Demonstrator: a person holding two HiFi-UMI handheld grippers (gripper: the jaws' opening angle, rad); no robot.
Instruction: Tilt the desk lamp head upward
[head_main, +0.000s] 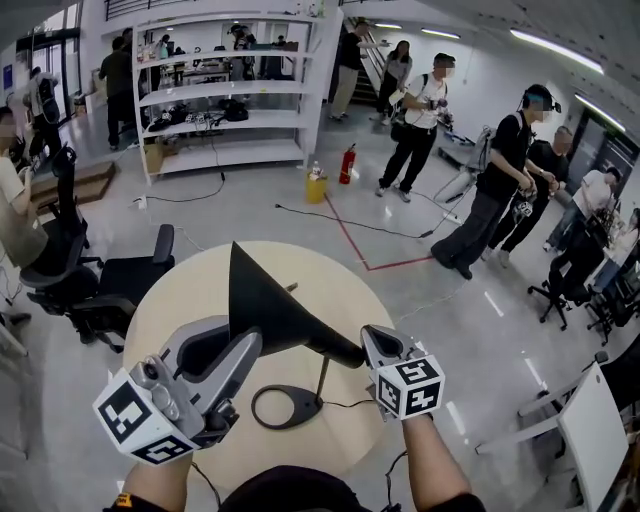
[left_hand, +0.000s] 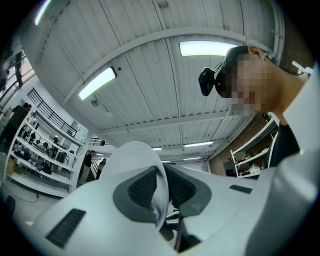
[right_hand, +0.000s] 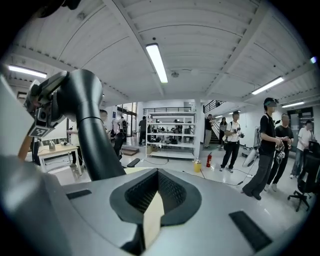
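Tilting step looks underway | left claw (left_hand: 162, 177) pinching lamp head (head_main: 265, 300) rim | right claw (right_hand: 157, 175) closed on nothing, beside neck (right_hand: 87, 130) | next: probably lift rim gently so base (head_main: 285, 405) stays put

Bright ceiling strip lights (right_hand: 156, 62); sharp frames, fisheye-bent at the edges.
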